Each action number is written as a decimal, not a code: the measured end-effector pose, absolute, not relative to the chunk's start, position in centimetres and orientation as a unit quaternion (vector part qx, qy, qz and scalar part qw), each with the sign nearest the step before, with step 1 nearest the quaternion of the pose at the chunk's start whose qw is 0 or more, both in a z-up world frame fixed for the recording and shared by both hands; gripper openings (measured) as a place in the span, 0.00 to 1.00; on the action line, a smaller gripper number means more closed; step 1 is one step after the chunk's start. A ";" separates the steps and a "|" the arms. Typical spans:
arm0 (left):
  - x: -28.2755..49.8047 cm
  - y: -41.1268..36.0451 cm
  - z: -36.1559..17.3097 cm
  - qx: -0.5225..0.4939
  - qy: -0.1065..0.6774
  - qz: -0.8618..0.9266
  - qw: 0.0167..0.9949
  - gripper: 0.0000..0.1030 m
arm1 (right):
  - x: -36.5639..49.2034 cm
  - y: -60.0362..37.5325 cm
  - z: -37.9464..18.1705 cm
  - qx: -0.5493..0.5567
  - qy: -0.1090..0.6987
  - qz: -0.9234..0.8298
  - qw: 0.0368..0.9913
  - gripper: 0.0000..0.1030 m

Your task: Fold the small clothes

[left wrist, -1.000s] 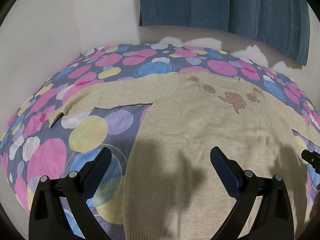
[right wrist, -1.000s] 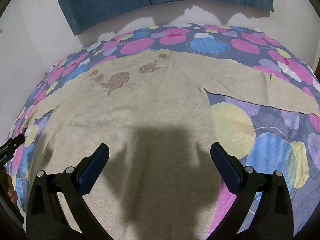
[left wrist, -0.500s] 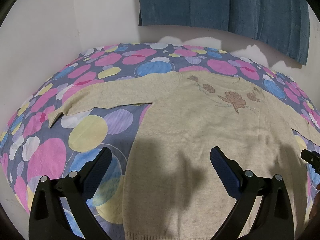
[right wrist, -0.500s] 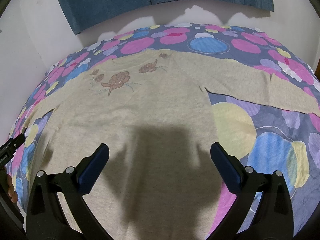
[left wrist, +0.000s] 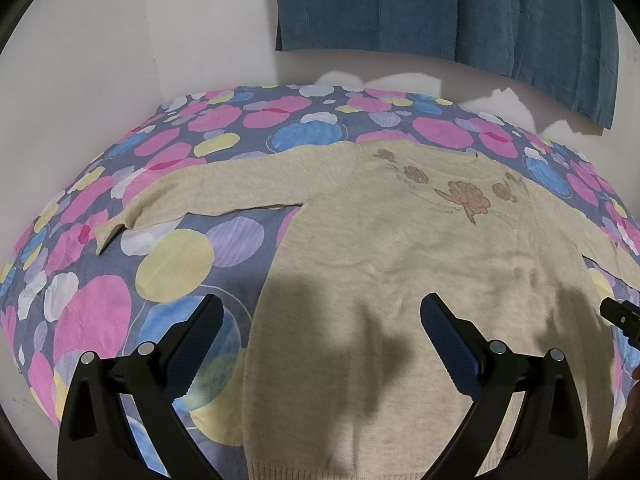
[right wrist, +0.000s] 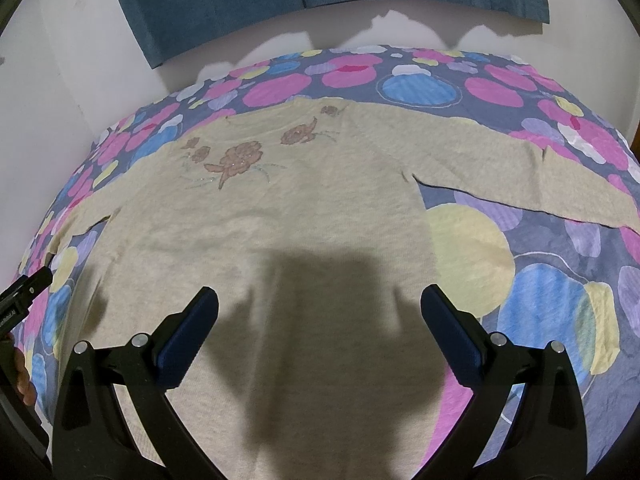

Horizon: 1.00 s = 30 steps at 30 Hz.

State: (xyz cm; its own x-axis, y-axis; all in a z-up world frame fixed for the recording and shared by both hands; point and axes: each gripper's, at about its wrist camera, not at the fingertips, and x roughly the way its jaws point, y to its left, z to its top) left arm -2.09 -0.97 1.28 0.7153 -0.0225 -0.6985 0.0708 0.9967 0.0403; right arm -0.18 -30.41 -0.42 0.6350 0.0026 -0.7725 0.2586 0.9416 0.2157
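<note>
No real change vs half a sec ago: sweater [left wrist: 400, 280] lies flat, face up on dotted bedsheet [left wrist: 100, 312], both sleeves spread. Left gripper [left wrist: 320, 316] & right gripper [right wrist: 320, 308] hover over near hem, fingers released, empty. Folding not begun.

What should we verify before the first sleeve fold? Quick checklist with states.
1. Left gripper open, nothing held: ok.
2. Right gripper open, nothing held: ok.
3. Sweater lies flat, flower front up: ok.
4. Left sleeve spread out to the side, free to grab: ok.
5. Right sleeve spread out; small crease near the cuff: ok.
6. Hem straight: cannot tell, partly hidden behind the fingers.
</note>
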 end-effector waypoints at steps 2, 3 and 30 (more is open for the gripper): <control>-2.1 -0.9 1.3 0.031 0.377 -0.025 0.926 0.95 | -0.2 -30.3 -0.4 0.155 0.421 -0.072 0.891 0.98; -2.1 -0.9 1.3 0.031 0.376 -0.025 0.926 0.95 | -0.2 -30.4 -0.4 0.154 0.421 -0.072 0.891 0.98; 0.6 1.1 -1.5 -0.003 0.416 -0.037 0.909 0.95 | -9.1 -56.2 -2.3 0.452 0.259 -0.245 0.817 0.65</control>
